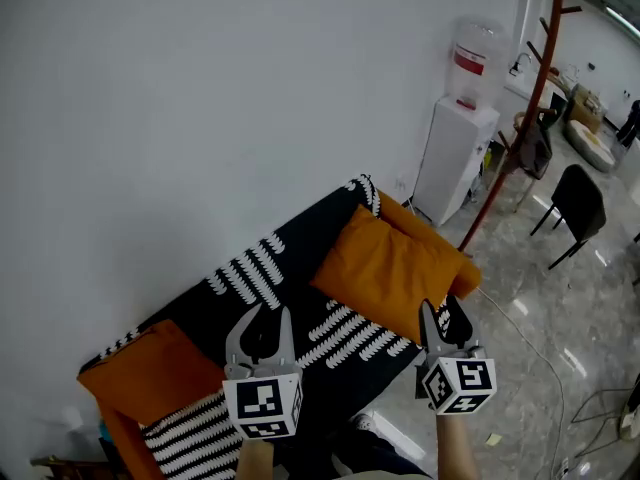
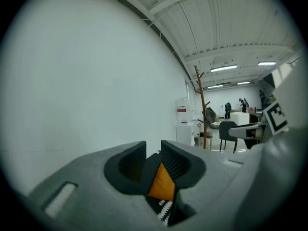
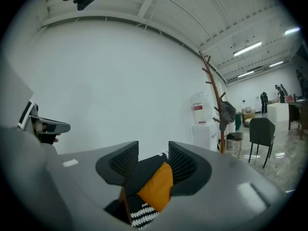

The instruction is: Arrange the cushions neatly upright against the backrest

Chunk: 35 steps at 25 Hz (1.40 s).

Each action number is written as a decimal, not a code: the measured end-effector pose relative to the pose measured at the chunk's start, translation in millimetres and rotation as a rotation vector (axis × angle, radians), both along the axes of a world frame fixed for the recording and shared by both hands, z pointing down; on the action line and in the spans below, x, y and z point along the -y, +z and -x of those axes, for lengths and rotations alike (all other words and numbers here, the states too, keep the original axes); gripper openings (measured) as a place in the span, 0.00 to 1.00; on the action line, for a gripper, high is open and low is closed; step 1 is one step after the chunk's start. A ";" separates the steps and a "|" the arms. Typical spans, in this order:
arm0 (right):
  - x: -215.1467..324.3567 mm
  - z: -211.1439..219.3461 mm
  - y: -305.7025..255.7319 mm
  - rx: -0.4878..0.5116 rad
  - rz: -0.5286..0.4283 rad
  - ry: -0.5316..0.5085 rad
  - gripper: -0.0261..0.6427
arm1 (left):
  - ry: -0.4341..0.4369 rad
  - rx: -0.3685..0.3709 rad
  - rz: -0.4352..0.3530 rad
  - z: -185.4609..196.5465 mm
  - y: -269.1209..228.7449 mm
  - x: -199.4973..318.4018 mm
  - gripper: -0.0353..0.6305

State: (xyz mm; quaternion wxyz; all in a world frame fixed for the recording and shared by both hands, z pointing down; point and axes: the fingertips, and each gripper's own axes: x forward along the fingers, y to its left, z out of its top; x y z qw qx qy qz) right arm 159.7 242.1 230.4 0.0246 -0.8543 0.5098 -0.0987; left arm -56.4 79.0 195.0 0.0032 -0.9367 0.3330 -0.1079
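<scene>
A white wall [image 1: 200, 118] and a pale glossy floor [image 1: 560, 338] frame a sofa [image 1: 300, 238] under a black cover with white leaf-like stripes. Nearest, the left gripper [image 1: 262, 318] and the right gripper [image 1: 443, 313] hang side by side over the sofa's front edge. Each has its jaws apart with nothing between them; only the sofa shows through the gaps. At the sofa's left end lies a black-and-white striped cushion [image 1: 190, 433], touching an orange cushion [image 1: 150, 373] just behind it. At the right end a second orange cushion [image 1: 385, 268] lies tilted on the seat, not upright against the backrest. Beyond stand a water dispenser [image 1: 455, 158], a coat stand [image 1: 530, 98] and a black chair [image 1: 578, 200].
</scene>
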 end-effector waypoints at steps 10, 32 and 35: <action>-38.6 -42.7 12.7 0.032 0.013 0.105 0.33 | 0.101 0.029 0.005 -66.7 6.5 -9.3 0.22; 13.1 -111.4 67.9 0.106 0.123 0.325 0.36 | 0.301 0.083 0.075 -180.7 66.3 89.1 0.25; 21.7 -131.0 78.2 0.113 0.144 0.322 0.37 | 0.294 0.103 0.084 -197.3 76.7 102.1 0.27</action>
